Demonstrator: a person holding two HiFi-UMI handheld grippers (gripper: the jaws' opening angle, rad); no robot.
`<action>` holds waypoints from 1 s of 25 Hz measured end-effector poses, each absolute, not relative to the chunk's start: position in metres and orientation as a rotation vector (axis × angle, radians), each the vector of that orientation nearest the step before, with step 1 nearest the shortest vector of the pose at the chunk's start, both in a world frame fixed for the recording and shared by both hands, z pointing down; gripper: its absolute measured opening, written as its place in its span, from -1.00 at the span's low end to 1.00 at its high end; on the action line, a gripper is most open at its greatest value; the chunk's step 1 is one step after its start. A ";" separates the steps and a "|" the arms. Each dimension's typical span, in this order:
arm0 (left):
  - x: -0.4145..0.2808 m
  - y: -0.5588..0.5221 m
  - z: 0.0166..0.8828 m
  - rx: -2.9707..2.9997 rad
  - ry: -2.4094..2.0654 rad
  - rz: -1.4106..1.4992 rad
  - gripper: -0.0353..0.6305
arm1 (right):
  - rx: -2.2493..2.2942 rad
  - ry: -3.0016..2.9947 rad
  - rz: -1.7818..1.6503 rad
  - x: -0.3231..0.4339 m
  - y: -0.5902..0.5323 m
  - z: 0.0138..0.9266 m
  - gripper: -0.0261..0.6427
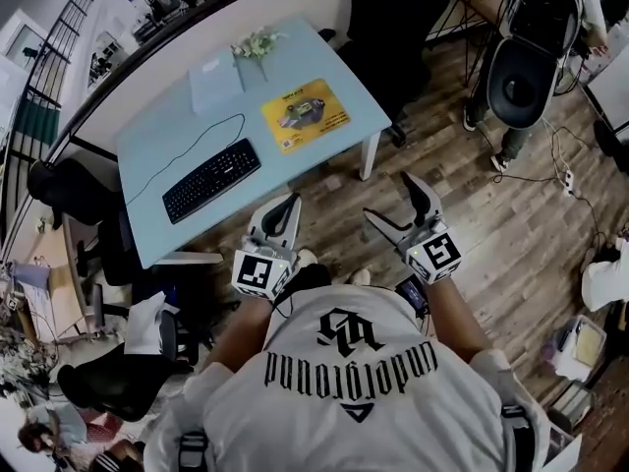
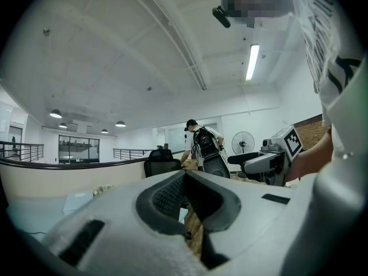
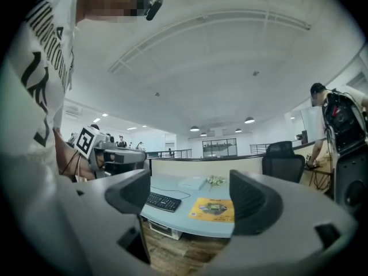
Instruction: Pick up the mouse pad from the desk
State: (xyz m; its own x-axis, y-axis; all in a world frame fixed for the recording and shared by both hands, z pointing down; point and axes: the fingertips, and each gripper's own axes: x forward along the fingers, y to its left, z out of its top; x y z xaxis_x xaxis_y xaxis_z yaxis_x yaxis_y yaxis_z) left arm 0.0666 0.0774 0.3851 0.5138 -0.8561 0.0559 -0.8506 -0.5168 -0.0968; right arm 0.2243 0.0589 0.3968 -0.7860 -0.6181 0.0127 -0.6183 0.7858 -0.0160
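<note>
While the mouse pad lies untouched on the table, well ahead, I hold my right tool open and empty, left tool closed on nothing; the whole pickup remains.

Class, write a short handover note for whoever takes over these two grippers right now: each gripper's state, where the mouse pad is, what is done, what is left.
Left gripper: jaws together, nothing in them.
Right gripper: jaws wide apart, empty.
Both are over the wooden floor, short of the desk.
The yellow mouse pad lies flat on the desk, to the right of the keyboard in the head view, untouched.
Done: nothing yet.
Left: reach the desk, grip the pad's edge, lift it off.
</note>
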 end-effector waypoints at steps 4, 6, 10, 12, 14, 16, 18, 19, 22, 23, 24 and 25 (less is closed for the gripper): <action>0.077 0.060 0.383 -2.698 1.479 -0.136 -0.87 | 1.075 -2.944 0.036 0.237 0.047 0.396 0.33; 0.081 0.048 0.384 -2.709 1.458 -0.128 -0.87 | 1.090 -2.931 0.016 0.239 0.041 0.395 0.33; 0.086 0.020 0.382 -2.733 1.406 -0.111 -0.87 | 1.137 -2.899 0.018 0.241 0.023 0.395 0.33; 0.088 0.005 0.380 -2.742 1.380 -0.102 -0.87 | 1.151 -2.886 0.028 0.239 0.013 0.396 0.33; 0.087 -0.011 0.378 -2.753 1.360 -0.093 -0.87 | 1.151 -2.875 0.030 0.236 -0.001 0.396 0.33; 0.080 -0.027 0.377 -2.761 1.348 -0.085 -0.87 | 1.159 -2.865 0.046 0.228 -0.018 0.396 0.33; 0.070 -0.044 0.376 -2.765 1.342 -0.082 -0.87 | 1.169 -2.860 0.054 0.218 -0.035 0.395 0.33; 0.064 -0.051 0.376 -2.766 1.340 -0.081 -0.87 | 1.169 -2.859 0.049 0.211 -0.044 0.393 0.33; 0.042 -0.075 0.374 -2.768 1.340 -0.074 -0.87 | 1.160 -2.858 0.022 0.189 -0.070 0.387 0.33; 0.033 -0.082 0.373 -2.768 1.342 -0.070 -0.87 | 1.159 -2.856 0.015 0.181 -0.078 0.385 0.33; 0.024 -0.090 0.371 -2.767 1.344 -0.066 -0.87 | 1.157 -2.856 0.009 0.172 -0.086 0.383 0.33; 0.015 -0.097 0.370 -2.765 1.345 -0.063 -0.87 | 1.155 -2.856 0.004 0.164 -0.094 0.381 0.33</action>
State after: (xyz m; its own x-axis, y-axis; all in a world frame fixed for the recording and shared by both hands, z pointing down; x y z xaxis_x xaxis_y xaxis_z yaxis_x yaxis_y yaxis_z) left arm 0.0145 -0.0970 0.3698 0.6169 -0.7870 0.0081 -0.7843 -0.6155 -0.0771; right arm 0.1636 -0.0939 0.3806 -0.7173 -0.6944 0.0575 -0.6946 0.7192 0.0201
